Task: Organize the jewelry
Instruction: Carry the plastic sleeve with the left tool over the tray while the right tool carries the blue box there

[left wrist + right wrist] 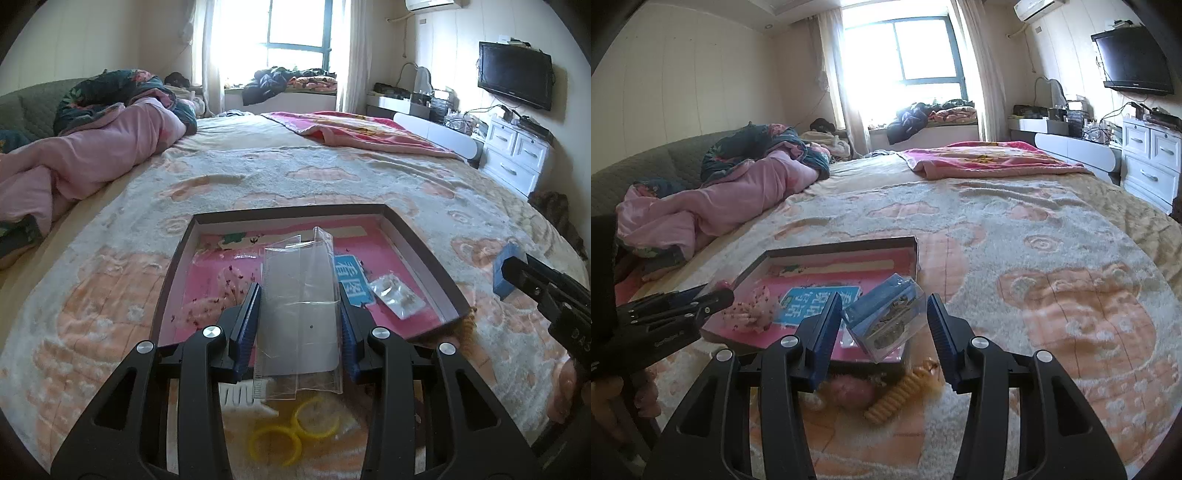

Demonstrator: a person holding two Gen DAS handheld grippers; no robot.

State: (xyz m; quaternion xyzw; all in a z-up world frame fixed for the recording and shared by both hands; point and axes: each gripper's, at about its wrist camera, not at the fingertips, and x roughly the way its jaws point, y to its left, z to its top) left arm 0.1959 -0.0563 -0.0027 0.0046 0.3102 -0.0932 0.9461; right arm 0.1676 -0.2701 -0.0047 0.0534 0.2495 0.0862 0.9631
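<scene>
A shallow dark box with a pink floor (424,254) lies on the bed; it also shows in the right wrist view (916,254). My left gripper (299,295) is shut on a clear plastic bag (299,288), held above the box. My right gripper (882,302) is open, and a clear case with a blue backing and jewelry inside (886,317) hangs tilted between its fingers, over the box's near corner. In the box lie a blue card (352,280), a small packet (397,295) and a pink speckled fabric piece (753,310).
Yellow rings (295,432) and a white comb (240,395) lie on the blanket below my left gripper. A yellow coiled hair tie (901,391) and a pink bead (853,391) lie before the box. A pink quilt (92,155) is bunched at left.
</scene>
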